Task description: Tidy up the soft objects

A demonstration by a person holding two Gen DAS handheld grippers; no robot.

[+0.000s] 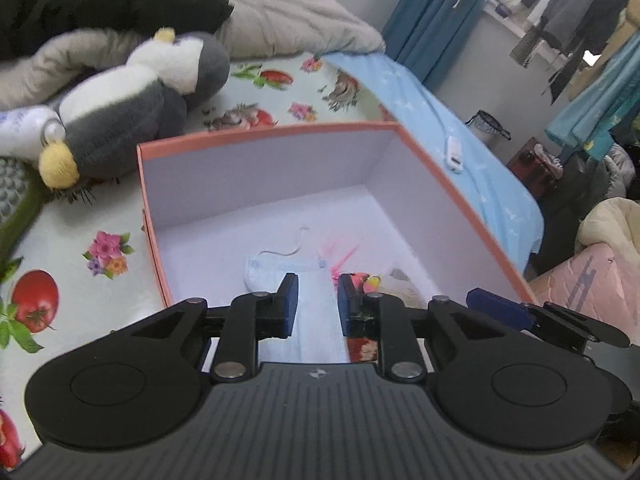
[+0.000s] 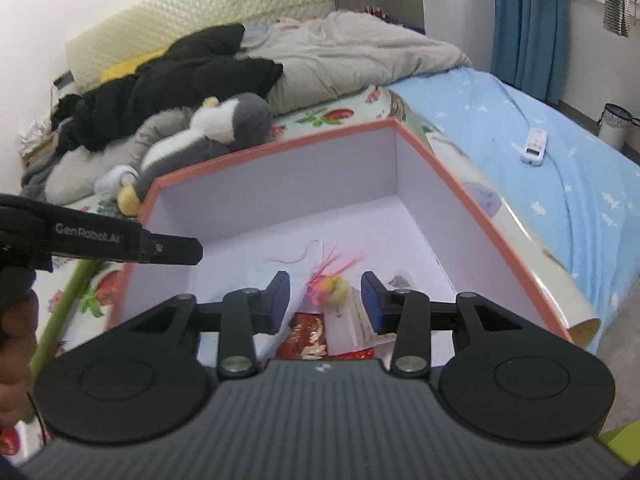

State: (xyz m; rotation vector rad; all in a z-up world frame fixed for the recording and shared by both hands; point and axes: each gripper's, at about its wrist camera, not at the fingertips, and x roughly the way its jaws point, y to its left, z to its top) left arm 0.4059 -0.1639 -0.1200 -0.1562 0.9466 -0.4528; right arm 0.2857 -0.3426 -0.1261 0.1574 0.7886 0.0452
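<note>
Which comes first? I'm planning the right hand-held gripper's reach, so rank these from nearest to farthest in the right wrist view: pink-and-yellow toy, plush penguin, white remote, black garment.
1. Pink-and-yellow toy, in the box, between the right hand-held gripper fingers.
2. Plush penguin, behind the box's left far wall.
3. White remote, right, on the blue sheet; too close to call against the penguin.
4. Black garment, far left.

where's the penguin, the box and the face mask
penguin [image 1: 120, 116], left wrist view, on its grey and white body
box [image 2: 276, 192], right wrist view, on its far inner wall
face mask [image 1: 316, 308], left wrist view, on its pale blue panel
</note>
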